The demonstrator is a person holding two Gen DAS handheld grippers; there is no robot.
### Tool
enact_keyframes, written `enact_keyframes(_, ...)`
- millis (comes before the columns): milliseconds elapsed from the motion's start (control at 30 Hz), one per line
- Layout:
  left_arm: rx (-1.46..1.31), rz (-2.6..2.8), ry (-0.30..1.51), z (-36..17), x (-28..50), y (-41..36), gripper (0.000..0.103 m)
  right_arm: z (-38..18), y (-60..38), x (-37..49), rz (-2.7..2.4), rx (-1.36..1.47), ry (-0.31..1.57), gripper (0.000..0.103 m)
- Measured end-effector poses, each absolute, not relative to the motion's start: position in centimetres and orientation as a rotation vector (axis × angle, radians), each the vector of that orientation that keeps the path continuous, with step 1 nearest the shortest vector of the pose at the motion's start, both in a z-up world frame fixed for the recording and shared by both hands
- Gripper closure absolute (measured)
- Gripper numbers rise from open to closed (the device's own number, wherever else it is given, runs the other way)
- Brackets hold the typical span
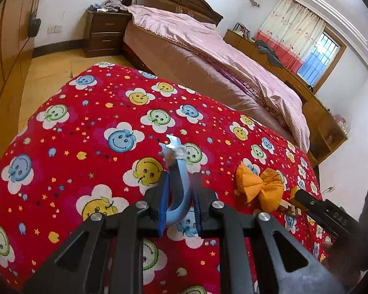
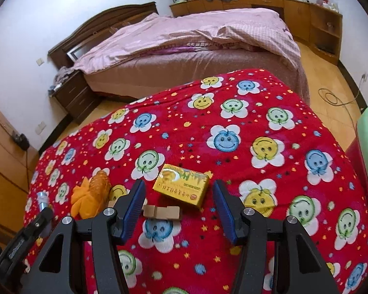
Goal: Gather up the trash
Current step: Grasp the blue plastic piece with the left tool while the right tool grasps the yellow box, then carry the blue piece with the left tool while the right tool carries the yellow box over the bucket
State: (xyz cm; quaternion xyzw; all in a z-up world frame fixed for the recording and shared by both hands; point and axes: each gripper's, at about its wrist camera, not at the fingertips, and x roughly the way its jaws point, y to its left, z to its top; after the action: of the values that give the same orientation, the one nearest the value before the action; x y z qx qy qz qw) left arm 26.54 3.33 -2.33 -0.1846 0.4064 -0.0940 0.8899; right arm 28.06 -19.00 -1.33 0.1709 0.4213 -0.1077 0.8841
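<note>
In the left wrist view my left gripper (image 1: 181, 181) is shut on a light blue curved strip (image 1: 185, 171) with a jagged silvery tip and a whitish scrap stuck to it, held above the red smiley-flower cloth (image 1: 85, 127). To its right lie an orange crumpled wrapper (image 1: 258, 187) and a beige cardboard piece (image 1: 290, 208). In the right wrist view my right gripper (image 2: 179, 183) stands open over the cloth. A yellow box (image 2: 181, 186) lies between and just ahead of its fingertips, untouched. Beige cardboard pieces (image 2: 163, 212) lie below the box, and the orange wrapper (image 2: 90, 193) is at the left.
A red bin with a green rim (image 2: 365, 147) stands at the cloth's right edge. A bed with a pink quilt (image 2: 196, 31) fills the space beyond, with a dark nightstand (image 2: 73, 95) and wooden cabinets (image 2: 319, 22). A cable (image 2: 331, 98) lies on the floor.
</note>
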Motion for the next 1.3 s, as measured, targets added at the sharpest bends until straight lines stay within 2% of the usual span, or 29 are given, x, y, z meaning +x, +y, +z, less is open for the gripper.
enact_keyframes(467, -0.409, -0.206, 0.853, -2.6, 26.6, 3.7, 0.086, -2.2, -17.3, 29.0, -0.273, 0.277, 0.851, 0.041)
enact_keyframes(567, -0.418, -0.216, 0.854, -2.6, 26.6, 3.6, 0.086, -2.2, -16.6, 29.4, -0.283, 0.201, 0.880, 0.044)
enact_keyframes(600, -0.421, -0.223, 0.855, -2.6, 26.6, 3.4, 0.086, -2.2, -16.5, 29.5, -0.289, 0.187, 0.885, 0.050)
enact_keyframes(633, -0.420, -0.227, 0.854, -2.6, 26.6, 3.3, 0.086, -2.2, -16.5, 29.5, -0.296, 0.176, 0.893, 0.061)
enact_keyframes(667, -0.417, -0.229, 0.852, -2.5, 26.6, 3.2, 0.086, -2.2, -16.6, 29.6, -0.291, 0.172, 0.901, 0.062)
enact_keyframes(900, -0.413, -0.241, 0.847, -2.4, 26.6, 2.9, 0.086, -1.5, -18.0, 27.8, -0.219, 0.230, 0.896, 0.062)
enact_keyframes(1300, -0.412, -0.254, 0.835, -2.3, 26.3, 2.7, 0.086, 2.1, -23.0, 18.1, -0.271, 0.313, 0.800, 0.062)
